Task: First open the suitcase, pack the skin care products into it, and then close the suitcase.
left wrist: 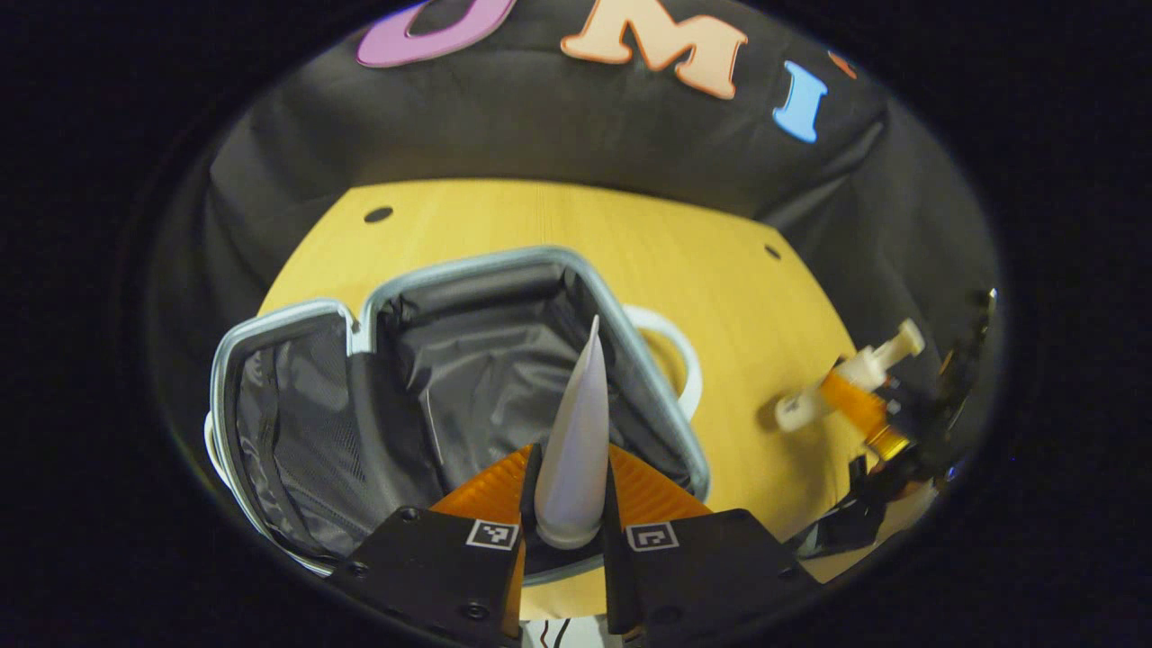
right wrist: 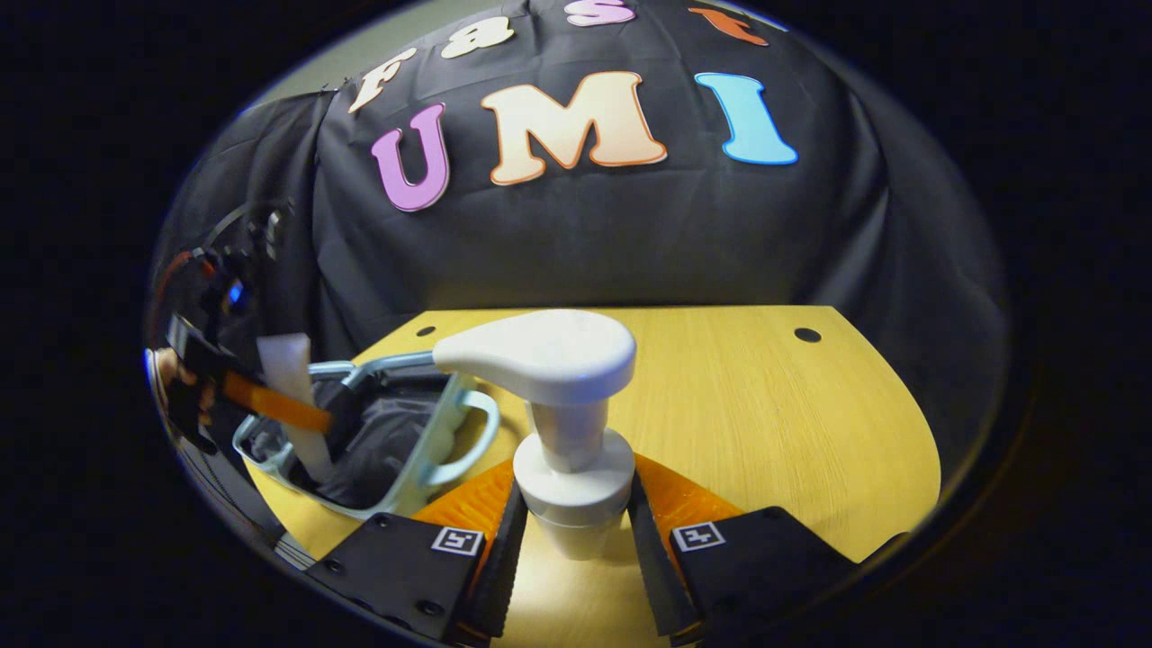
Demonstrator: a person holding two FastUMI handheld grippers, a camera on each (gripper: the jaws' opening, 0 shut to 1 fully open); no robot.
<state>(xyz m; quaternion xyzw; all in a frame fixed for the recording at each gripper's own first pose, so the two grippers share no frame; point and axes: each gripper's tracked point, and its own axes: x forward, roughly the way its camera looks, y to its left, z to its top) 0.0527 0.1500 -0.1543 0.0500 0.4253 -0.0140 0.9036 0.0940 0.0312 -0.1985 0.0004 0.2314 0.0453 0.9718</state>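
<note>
The suitcase (left wrist: 630,335) lies open on the table, pale blue rim around dark grey lining. My left gripper (left wrist: 571,457) is shut on a white tapered tube (left wrist: 578,423), held point-forward over the right half of the case. In the right gripper view the same tube (right wrist: 290,396) hangs over the suitcase (right wrist: 396,506), gripped by the left gripper (right wrist: 274,407). My right gripper (right wrist: 572,493) is shut on the neck of a white pump bottle (right wrist: 565,396), held above the table to the right of the case. In the left gripper view that pump bottle (left wrist: 841,387) sits in the right gripper (left wrist: 877,416).
The wooden table (right wrist: 765,432) has small round holes near its far corners. The suitcase's pale handle (left wrist: 686,360) sticks out on the side facing the right gripper. A mesh pocket (left wrist: 297,423) lines the left half. Black cloth closes off the back.
</note>
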